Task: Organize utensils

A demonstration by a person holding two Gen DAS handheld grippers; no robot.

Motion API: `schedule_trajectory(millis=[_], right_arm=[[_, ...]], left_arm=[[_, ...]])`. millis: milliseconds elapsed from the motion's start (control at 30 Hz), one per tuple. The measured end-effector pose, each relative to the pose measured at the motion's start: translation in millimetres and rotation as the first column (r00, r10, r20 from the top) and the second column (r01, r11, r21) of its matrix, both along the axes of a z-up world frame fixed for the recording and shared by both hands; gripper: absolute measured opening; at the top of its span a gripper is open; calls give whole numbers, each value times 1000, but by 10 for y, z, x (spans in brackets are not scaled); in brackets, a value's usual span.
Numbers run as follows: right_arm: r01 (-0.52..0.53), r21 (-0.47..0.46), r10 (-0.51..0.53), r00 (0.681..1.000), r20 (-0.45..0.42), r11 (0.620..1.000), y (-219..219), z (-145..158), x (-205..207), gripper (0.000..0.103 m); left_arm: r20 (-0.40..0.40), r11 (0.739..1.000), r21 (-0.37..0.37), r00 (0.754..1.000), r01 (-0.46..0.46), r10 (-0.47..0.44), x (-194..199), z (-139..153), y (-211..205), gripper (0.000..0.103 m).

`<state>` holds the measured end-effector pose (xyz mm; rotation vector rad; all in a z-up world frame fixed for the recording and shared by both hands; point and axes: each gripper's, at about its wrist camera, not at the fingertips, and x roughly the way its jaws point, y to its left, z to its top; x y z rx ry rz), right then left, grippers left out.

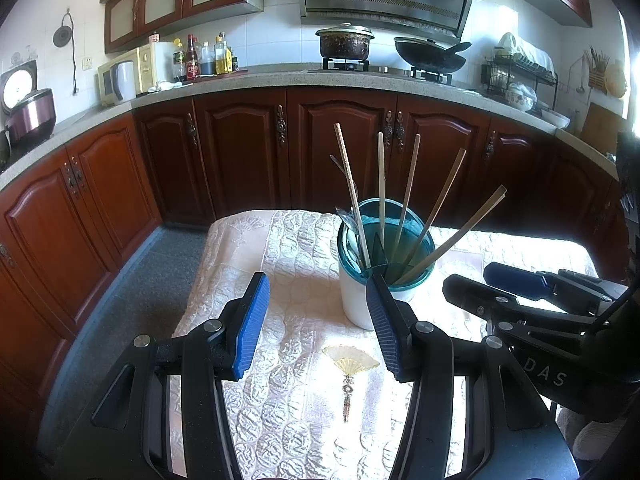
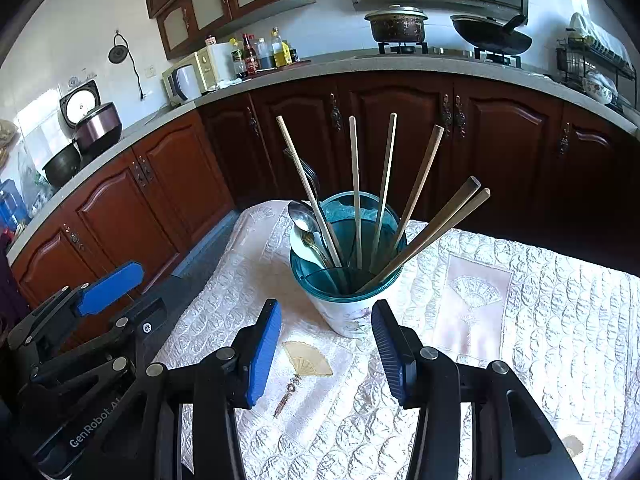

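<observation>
While both tools hover: nothing is gripped.
Holder (image 2: 352, 292): seen just ahead of right gripper (image 2: 326, 344), chopsticks (image 2: 356, 192) fanned inside.
Left gripper (image 1: 318, 320): fingers spread, bare tablecloth (image 1: 288, 400) between.
Right gripper: released, level.

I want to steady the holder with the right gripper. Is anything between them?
Nothing visible: only bare quilted cloth lies between the open right gripper and the utensil holder.

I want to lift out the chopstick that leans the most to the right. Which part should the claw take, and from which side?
Grip the lowest-leaning chopstick on its free upper shaft, clear of the holder rim. Come from the right with the open right claw, fingers across the shaft. A second stick lies right against it, so both may come together.
</observation>
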<state>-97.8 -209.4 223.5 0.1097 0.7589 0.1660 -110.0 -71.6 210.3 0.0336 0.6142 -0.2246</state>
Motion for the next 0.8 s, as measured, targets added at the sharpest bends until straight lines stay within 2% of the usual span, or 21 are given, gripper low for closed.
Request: schedule_trajectory(millis=[800], right_arm=[[0,7,0,1000,-17,1000,-52,-72,23,45]], left_arm=[[1,1000,0,1000,8,-8,17,-23,-46,50]])
